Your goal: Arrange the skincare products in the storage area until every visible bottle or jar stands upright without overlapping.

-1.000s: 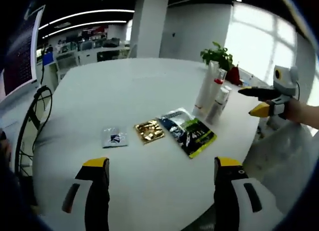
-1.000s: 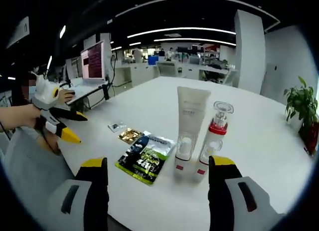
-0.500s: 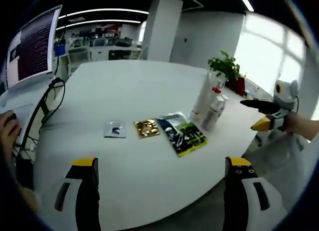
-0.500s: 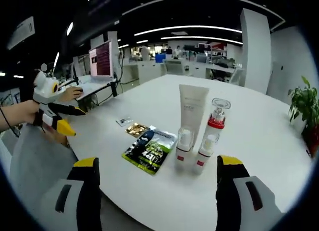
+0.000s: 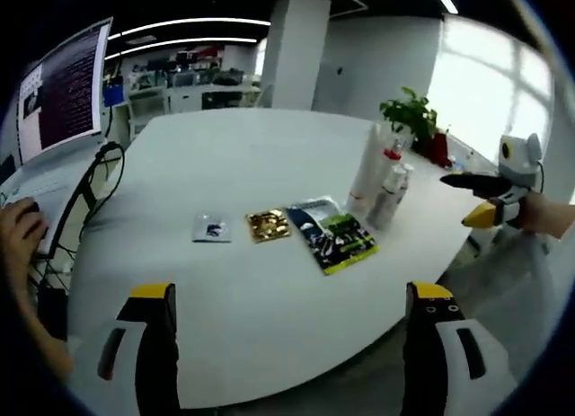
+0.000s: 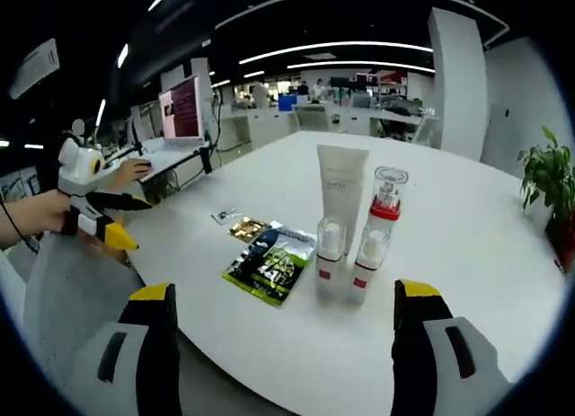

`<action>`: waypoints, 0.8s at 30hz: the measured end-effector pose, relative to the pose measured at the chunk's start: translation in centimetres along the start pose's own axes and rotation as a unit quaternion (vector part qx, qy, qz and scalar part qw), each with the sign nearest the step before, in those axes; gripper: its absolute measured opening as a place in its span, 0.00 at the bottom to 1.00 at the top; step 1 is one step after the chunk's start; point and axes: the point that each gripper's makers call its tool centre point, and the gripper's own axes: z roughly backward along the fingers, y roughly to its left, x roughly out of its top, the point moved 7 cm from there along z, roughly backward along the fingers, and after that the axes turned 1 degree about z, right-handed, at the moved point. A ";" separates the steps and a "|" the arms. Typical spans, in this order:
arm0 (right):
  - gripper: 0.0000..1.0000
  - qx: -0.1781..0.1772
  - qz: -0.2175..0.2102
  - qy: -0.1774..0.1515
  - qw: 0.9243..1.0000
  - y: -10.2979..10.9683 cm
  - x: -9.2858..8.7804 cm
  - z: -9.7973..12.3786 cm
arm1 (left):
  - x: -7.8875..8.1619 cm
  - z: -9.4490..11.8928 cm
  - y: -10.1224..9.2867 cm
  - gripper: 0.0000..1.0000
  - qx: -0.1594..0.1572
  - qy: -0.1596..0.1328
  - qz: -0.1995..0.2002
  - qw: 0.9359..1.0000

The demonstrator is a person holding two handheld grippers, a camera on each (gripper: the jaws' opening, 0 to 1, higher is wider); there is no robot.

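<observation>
- Left tool [image 5: 289, 295]: jaws spread wide, holding nothing, raised above the near edge of the white tabletop [image 5: 243, 155]. In the right gripper view it appears at the left edge, held in a hand, jaws parted.
- Right tool [image 6: 286, 295]: jaws spread wide, holding nothing, off the tabletop edge facing the products. In the left gripper view it appears at the right, beyond the tabletop edge.
- Skincare group: 4 items stand upright, close together. The white tube [image 6: 342, 193] and the clear bottle with red collar [image 6: 386, 203] form the far row; 2 small white bottles [image 6: 331, 256] with red labels stand just in front of them.
- In the left gripper view the same group [image 5: 381, 178] stands near the right edge of the tabletop.
- Flat items: a green and black sachet [image 6: 271, 264] lies just beside the small bottles, then a gold packet [image 6: 243, 228] and a small grey packet [image 6: 225, 216], all lying flat in a row.
- Background: a monitor [image 5: 61, 85] at the left and a potted plant [image 5: 410, 118] beyond the products.
</observation>
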 end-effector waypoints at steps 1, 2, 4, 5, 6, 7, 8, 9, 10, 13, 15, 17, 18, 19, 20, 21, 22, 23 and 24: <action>1.00 0.001 0.000 -0.001 1.000 0.0 0.0 -0.1 | 0.0 0.0 0.1 0.99 0.001 0.000 0.001 1.000; 1.00 0.008 -0.003 -0.001 1.000 0.2 0.0 -0.1 | 0.0 0.0 0.1 0.99 0.004 0.000 0.002 1.000; 1.00 0.014 -0.005 0.003 1.000 0.3 -0.2 -0.3 | -0.1 0.0 0.2 0.99 0.011 0.002 -0.001 1.000; 1.00 0.016 -0.003 0.005 1.000 0.4 -0.2 -0.3 | -0.2 0.0 0.2 0.99 0.011 0.004 -0.002 1.000; 1.00 0.017 -0.002 0.004 1.000 0.5 -0.1 -0.3 | -0.2 -0.1 0.2 0.99 0.012 0.005 -0.002 1.000; 1.00 0.019 0.000 0.003 1.000 0.5 -0.1 -0.3 | -0.2 -0.1 0.2 0.99 0.015 0.008 -0.002 1.000; 1.00 0.021 0.001 0.002 1.000 0.6 -0.1 -0.3 | -0.2 -0.1 0.2 0.99 0.015 0.009 -0.002 1.000; 1.00 0.022 0.001 0.001 1.000 0.6 -0.1 -0.3 | -0.2 -0.2 0.3 0.99 0.016 0.009 -0.003 1.000; 1.00 0.023 0.001 0.001 1.000 0.6 -0.1 -0.3 | -0.2 -0.2 0.3 0.99 0.017 0.010 -0.003 1.000; 1.00 0.022 -0.008 0.004 1.000 0.4 -0.3 -0.3 | -0.3 -0.3 0.2 0.98 0.015 0.014 -0.005 1.000; 1.00 0.022 -0.011 0.006 1.000 0.5 -0.3 -0.2 | -0.3 -0.2 0.2 0.98 0.017 0.016 -0.007 1.000; 1.00 0.027 -0.011 0.011 0.999 0.5 -0.4 -0.5 | -0.3 -0.2 0.2 0.98 0.018 0.017 -0.006 1.000; 1.00 0.030 -0.012 0.013 0.999 0.5 -0.5 -0.5 | -0.3 -0.2 0.2 0.98 0.018 0.017 -0.005 1.000; 1.00 0.031 -0.011 0.016 0.999 0.6 -0.5 -0.6 | -0.3 -0.2 0.2 0.98 0.018 0.019 -0.005 1.000; 1.00 0.031 -0.009 0.016 0.999 0.7 -0.5 -0.5 | -0.3 -0.4 0.2 0.98 0.017 0.021 -0.007 1.000; 1.00 0.030 -0.007 0.016 0.999 0.7 -0.5 -0.5 | -0.4 -0.5 0.2 0.98 0.015 0.025 -0.009 1.000; 1.00 0.029 -0.005 0.015 0.999 0.7 -0.5 -0.5 | -0.4 -0.6 0.3 0.97 0.014 0.028 -0.010 0.999; 1.00 0.028 -0.004 0.015 0.999 0.6 -0.5 -0.5 | -0.5 -0.9 0.3 0.97 0.014 0.031 -0.013 0.999; 1.00 0.028 -0.004 0.015 0.999 0.6 -0.5 -0.5 | -0.5 -1.0 0.4 0.97 0.014 0.034 -0.016 0.999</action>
